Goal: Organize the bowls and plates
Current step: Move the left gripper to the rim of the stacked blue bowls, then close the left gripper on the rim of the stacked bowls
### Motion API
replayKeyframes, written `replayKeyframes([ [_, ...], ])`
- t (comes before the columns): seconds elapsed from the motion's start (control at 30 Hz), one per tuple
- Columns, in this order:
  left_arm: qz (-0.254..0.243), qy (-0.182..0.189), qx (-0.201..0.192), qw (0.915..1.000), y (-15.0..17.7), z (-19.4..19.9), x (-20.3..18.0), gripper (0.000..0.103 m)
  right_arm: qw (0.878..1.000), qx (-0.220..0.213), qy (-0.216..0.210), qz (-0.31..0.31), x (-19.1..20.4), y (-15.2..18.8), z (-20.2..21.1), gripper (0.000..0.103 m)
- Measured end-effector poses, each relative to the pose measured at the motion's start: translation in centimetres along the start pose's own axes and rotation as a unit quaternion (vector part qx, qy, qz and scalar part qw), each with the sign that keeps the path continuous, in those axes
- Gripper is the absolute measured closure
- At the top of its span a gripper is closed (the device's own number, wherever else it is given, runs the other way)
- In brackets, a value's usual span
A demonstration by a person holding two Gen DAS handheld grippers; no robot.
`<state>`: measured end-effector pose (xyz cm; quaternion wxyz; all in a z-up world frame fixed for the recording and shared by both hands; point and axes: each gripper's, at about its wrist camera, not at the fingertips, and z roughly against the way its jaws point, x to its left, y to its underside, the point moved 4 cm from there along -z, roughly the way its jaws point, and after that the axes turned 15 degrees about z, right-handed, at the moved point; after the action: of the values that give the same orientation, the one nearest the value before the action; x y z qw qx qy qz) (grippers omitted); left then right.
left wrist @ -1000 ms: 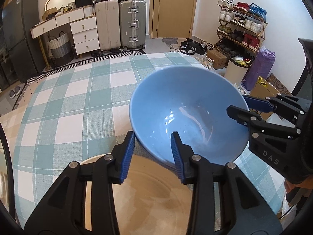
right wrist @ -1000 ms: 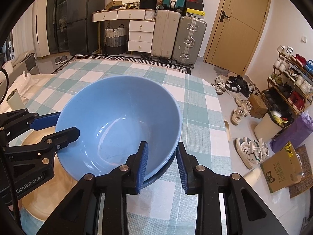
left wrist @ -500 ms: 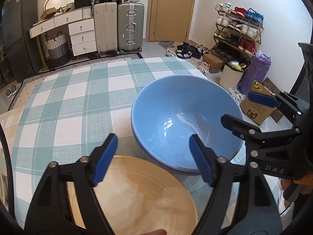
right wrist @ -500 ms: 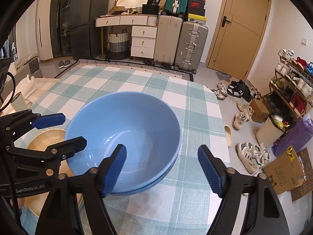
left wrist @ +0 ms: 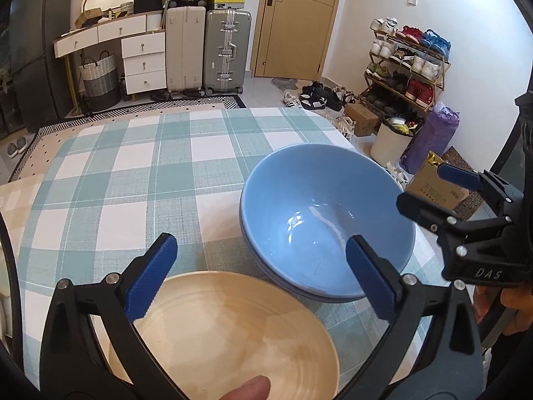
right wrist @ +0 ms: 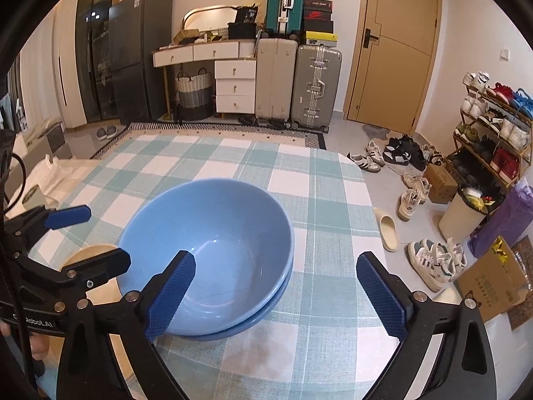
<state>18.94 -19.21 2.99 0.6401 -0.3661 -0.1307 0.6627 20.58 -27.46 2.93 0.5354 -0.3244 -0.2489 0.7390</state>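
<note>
Release step: left gripper [left wrist: 263,273] and right gripper [right wrist: 276,291], jaws just opened and empty, should lift clear of the nested blue bowls [right wrist: 213,243] without nudging them.

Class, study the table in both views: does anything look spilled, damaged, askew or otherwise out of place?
Nothing on the table stands out. The blue bowl sits level, nested in a second blue bowl on the checked tablecloth, with the wooden plate flat beside them. No spills or chips show.

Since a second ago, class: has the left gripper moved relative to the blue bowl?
Yes. The left gripper has backed off the blue bowl, its jaws having just been opening; it now stands over the wooden plate.
</note>
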Motion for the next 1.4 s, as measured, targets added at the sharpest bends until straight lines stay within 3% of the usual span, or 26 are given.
replayKeyframes([
  [0.17,0.012,-0.006,0.001,0.9999,-0.4,0.2,0.7,0.002,1.000,-0.010,-0.005,-0.022,-0.8,-0.2,0.0,0.003],
  [0.8,0.031,-0.004,0.024,0.9992,-0.6,-2.3,1.6,0.003,0.997,0.023,-0.033,-0.069,-2.2,2.6,-4.2,0.003],
  [1.27,0.039,0.006,0.046,0.9981,-0.6,-4.9,1.8,0.009,0.994,0.034,-0.050,-0.087,-2.8,3.8,-6.0,0.004],
  [1.4,0.038,0.012,0.051,0.9979,-0.6,-5.4,1.7,0.012,0.992,0.036,-0.071,-0.098,-2.7,4.0,-6.6,0.011],
])
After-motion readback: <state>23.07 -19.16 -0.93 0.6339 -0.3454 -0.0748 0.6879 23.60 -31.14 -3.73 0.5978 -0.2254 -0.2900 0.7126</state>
